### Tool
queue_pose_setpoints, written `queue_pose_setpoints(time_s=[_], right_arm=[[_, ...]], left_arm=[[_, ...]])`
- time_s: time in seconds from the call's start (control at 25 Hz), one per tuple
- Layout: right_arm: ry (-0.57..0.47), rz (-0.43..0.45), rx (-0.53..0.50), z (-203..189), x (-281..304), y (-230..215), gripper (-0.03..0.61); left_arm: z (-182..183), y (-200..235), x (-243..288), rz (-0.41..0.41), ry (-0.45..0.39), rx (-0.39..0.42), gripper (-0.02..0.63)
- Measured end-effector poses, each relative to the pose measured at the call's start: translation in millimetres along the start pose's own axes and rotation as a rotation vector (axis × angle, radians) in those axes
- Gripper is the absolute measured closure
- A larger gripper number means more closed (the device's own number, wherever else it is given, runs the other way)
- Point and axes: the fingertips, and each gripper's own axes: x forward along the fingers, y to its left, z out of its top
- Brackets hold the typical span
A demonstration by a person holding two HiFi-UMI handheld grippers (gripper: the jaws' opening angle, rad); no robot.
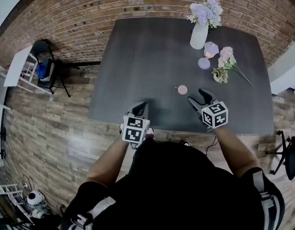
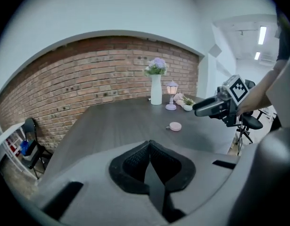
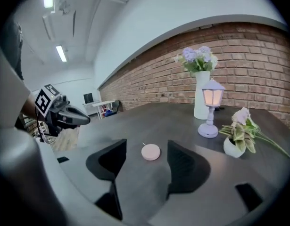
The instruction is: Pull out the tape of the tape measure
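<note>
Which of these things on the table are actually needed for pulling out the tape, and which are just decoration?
For the job:
- pink tape measure, lying on the table
- right gripper, jaws apart, holding nothing
- left gripper, jaws shut, empty

Just lying about:
- vase of flowers
- small lamp
- little potted plant

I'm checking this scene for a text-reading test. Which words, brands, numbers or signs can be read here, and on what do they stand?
No readable words or numbers anywhere.
Cube on the left gripper: black-and-white square marker patterns, no letters or digits.
Cube on the right gripper: patterns only, likewise.
Tape measure: plain pink top; any print is too small to see.
Vase and lamp: no label shows.
</note>
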Motion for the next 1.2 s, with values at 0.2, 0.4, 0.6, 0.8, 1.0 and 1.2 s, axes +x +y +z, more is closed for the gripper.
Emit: queue_pose_setpoints(time_s=[0.2,0.4,0.6,0.8,1.0,1.2], right_arm=[[0.124,-0.036,-0.065,-15.1,49.8,11.1,0.306],[0.27,-0.054,-0.078,-44.5,68.9,5.3,0.293],[0.323,-0.051,-0.125,-49.7,76.2,-1.6,0.291],[0.341,-0.006,-0.112,-53.2,84.5,-12.8,0.293],[0.348,0.059,-0.132,-54.9,91.4,-12.6,0.298],[0.357,0.078,-0.153,-54.3,91.8,-13.7,0.367]], left_arm=[[12.7,37.0,26.2,-0.102,-0.022,0.073,0.604],[24.3,54.6,55.0,-0.177,-0.032,0.101,0.604],[30.6,50.9,70.2,-0.205,-0.021,0.082,0.604],[31.9,34.9,72.0,-0.193,-0.013,0.052,0.604],[29.5,33.5,71.3,-0.155,0.005,0.043,0.604],[32.1,33.4,72.1,-0.129,0.016,0.037,0.604]])
